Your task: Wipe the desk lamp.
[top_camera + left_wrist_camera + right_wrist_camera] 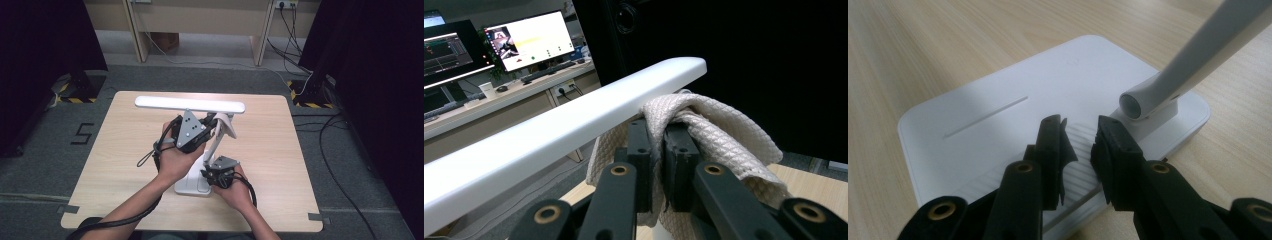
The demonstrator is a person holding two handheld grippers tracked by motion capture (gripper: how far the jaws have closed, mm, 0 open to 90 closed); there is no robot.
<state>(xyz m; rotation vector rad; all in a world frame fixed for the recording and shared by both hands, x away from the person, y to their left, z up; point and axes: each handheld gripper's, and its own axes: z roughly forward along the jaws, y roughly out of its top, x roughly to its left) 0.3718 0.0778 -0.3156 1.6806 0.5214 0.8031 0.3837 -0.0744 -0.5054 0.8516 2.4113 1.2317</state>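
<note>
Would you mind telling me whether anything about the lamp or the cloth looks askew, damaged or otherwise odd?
Nothing stands out. The lamp stands upright on the table, its head level. The left gripper pinches a cloth against the head's underside; the right gripper rests, jaws apart, on the base.

Lamp head [190, 104] bars the table's [280, 150] far side; both flanks lie open
</note>
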